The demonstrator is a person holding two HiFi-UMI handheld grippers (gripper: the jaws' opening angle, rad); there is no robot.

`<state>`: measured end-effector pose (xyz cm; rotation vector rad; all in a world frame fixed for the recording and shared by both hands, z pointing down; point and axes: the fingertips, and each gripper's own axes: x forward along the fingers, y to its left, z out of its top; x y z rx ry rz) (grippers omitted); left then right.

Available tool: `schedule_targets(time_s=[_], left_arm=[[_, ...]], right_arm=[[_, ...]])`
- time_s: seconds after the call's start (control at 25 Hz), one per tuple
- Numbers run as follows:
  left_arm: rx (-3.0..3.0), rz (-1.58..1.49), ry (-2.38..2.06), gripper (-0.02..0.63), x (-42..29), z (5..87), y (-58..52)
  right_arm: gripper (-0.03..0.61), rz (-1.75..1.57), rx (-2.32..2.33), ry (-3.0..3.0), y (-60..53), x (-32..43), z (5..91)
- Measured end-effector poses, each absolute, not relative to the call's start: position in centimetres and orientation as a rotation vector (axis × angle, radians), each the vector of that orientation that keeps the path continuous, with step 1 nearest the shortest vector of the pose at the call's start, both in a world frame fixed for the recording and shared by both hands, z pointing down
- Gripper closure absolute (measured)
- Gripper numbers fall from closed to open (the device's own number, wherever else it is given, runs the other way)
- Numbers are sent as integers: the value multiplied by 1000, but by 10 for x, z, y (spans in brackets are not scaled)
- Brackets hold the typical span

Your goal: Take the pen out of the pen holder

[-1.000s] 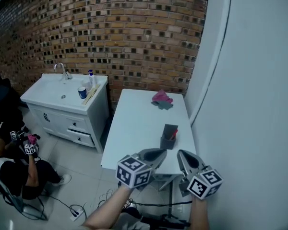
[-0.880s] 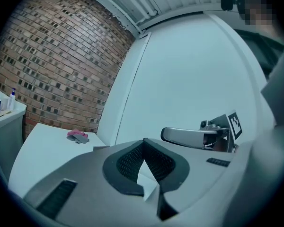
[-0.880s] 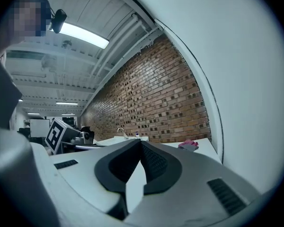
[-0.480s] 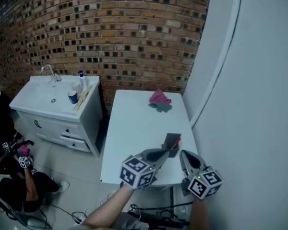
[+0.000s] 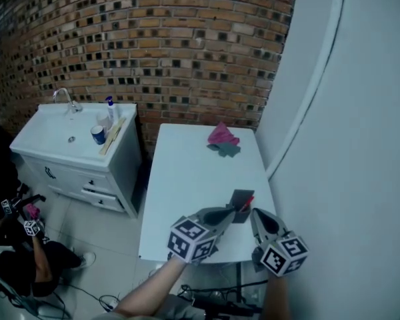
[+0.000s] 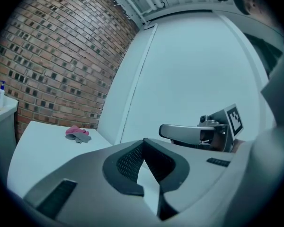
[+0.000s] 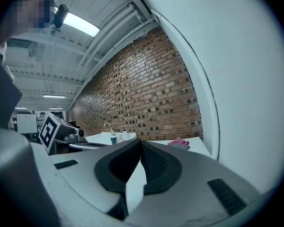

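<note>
Pen holder now lies nearer left gripper and right gripper.

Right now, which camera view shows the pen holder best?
The head view: there the dark pen holder stands on the white table, with a red pen sticking out. The left gripper view and the right gripper view do not show it.

Table: far end against brick wall, plain wall along its right side. Pen holder near the table's near right corner, pen in it. Cloth at far right end. Sink cabinet left of table; cup and bottle on its right part. Person on floor, far left.
</note>
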<state>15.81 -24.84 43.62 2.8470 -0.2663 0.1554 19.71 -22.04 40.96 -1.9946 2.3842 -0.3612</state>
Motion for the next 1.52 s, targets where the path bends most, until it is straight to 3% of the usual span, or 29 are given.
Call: schedule_targets(time_s=[0.88, 1.2, 1.4, 1.52], left_arm=[[2819, 218, -498, 614, 172, 445, -269], [2779, 260, -546, 614, 167, 465, -276], [2750, 279, -582, 614, 155, 476, -281], [2739, 290, -601, 614, 149, 480, -283]], right_arm=[[572, -362, -1885, 2580, -250, 217, 437], [571, -442, -1968, 2613, -272, 223, 484], [440, -496, -2039, 2689, -293, 218, 525], [428, -491, -2111, 2715, -304, 219, 546]])
